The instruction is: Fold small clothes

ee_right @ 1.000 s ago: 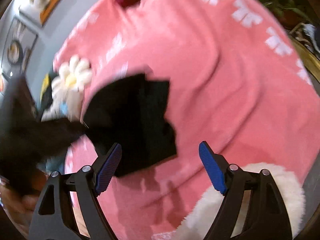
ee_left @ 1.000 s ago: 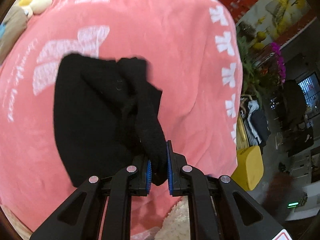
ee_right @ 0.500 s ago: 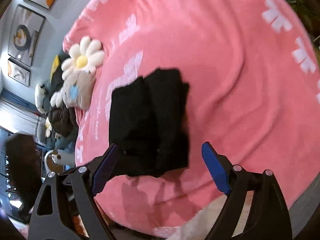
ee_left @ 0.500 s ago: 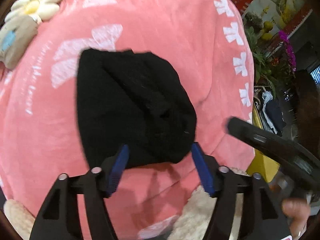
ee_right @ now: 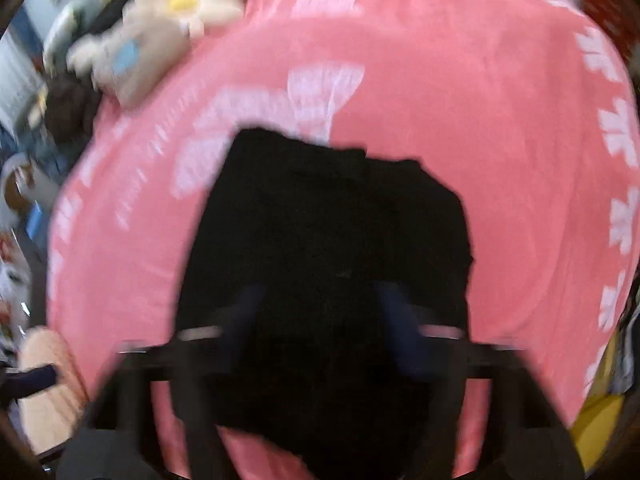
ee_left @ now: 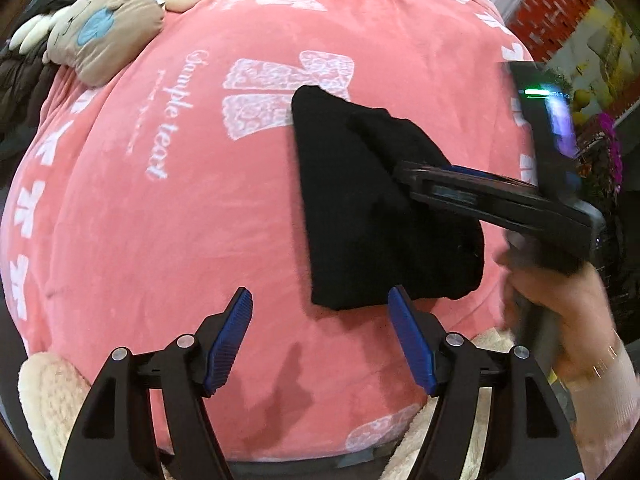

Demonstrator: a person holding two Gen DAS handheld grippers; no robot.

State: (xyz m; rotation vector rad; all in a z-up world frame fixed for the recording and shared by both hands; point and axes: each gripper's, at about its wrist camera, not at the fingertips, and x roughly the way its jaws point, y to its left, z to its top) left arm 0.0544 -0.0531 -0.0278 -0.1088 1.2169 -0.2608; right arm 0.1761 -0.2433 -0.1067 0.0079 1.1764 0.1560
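Note:
A folded black garment [ee_left: 372,216] lies on the pink blanket [ee_left: 160,220]. My left gripper [ee_left: 320,340] is open and empty, just short of the garment's near edge. My right gripper [ee_right: 320,312] is open and sits right over the garment [ee_right: 328,240]; that view is blurred by motion. In the left wrist view the right gripper [ee_left: 420,176] reaches in from the right, its fingers over the garment's right half, with the hand that holds it behind.
A daisy-shaped plush cushion [ee_left: 120,20] lies at the blanket's far left corner. A cream fluffy rug [ee_left: 44,392] shows at the near edge. A yellow object [ee_right: 592,432] sits beyond the blanket's right side.
My left gripper let go of the garment, opened and drew back to the left. My right gripper came in over the garment, which now lies folded flat.

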